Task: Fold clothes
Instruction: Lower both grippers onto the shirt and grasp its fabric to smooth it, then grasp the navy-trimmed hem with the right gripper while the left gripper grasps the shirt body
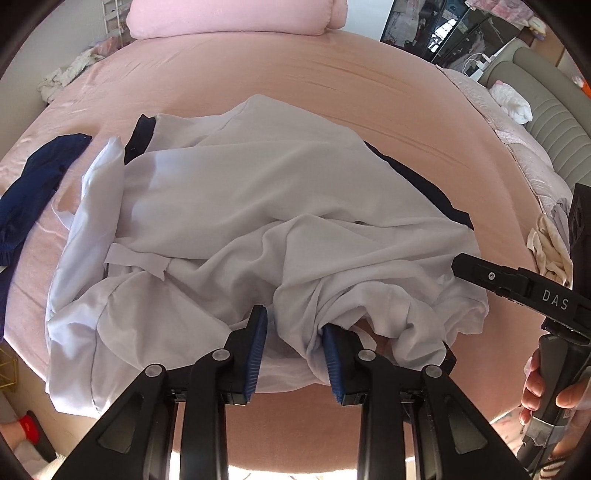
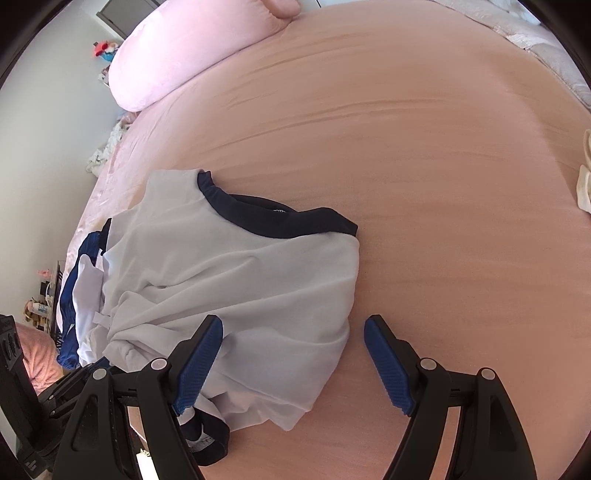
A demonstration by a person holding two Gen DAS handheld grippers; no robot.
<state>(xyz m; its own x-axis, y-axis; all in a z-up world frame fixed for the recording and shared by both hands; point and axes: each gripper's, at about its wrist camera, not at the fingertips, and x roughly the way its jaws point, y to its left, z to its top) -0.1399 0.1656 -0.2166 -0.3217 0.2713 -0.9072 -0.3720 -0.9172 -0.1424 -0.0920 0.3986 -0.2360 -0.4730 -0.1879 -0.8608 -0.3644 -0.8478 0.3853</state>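
A crumpled white shirt (image 1: 236, 206) with dark navy trim lies on the pink bed (image 1: 332, 85), filling the middle of the left wrist view. The left tongs (image 1: 293, 354) come in from the bottom centre of that frame, narrowed around a bunched fold of the shirt's near edge; cloth sits between the blue pads and drapes over the right one, though whether the pads actually pinch it I cannot tell. A dark blue garment (image 1: 29, 192) lies at the left edge, a pink pillow (image 1: 229, 16) along the top.

In the right wrist view the shirt (image 2: 236, 280) lies centre-left, its navy collar (image 2: 273, 214) toward the top. The right tongs (image 2: 293, 360) stand wide open at the bottom, holding nothing: the left pad is over the shirt's near edge, the right pad over bare sheet.
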